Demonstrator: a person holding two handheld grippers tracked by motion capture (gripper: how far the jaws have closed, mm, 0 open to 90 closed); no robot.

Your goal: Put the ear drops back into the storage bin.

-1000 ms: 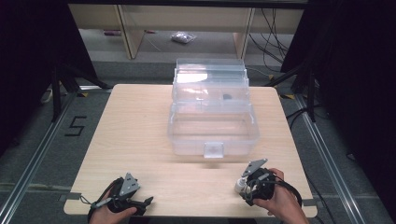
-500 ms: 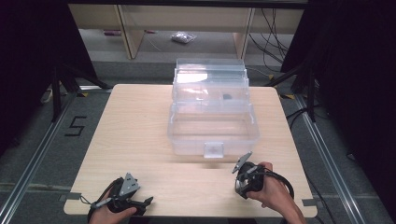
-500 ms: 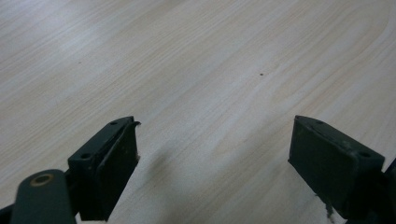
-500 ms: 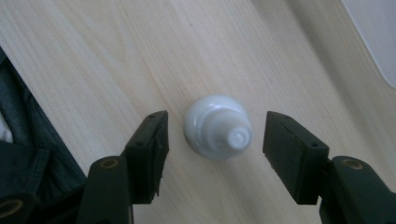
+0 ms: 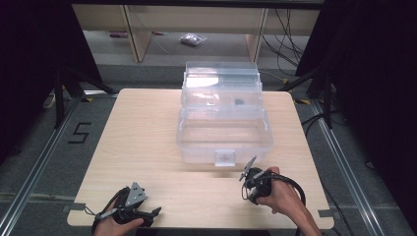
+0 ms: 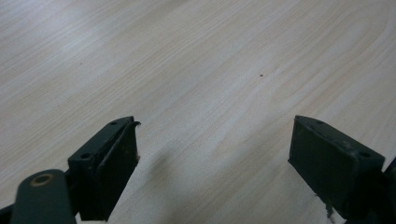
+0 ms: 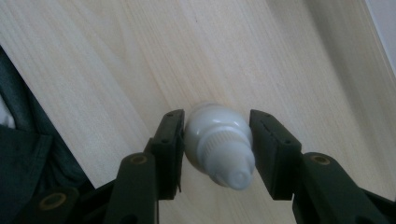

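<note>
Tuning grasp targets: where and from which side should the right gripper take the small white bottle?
Take the white bottle across its rounded body, one pad on each flank, as the right gripper is placed. The ribbed cap tapers toward the camera and would probably slip; the wider body gives the pads better seating.

right gripper (image 7: 215, 154) jaws closed on white bottle (image 7: 218, 143)

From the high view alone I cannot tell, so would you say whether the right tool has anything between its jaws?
Observer: Yes, the jaws of the right tool have just been closing, and its pads now press on a small white bottle.
Operator: Which way does it point?
Observer: Its ribbed cap points back toward the tool's camera.
Operator: And the left tool?
Observer: The left tool stands wide open over the bare table.
</note>
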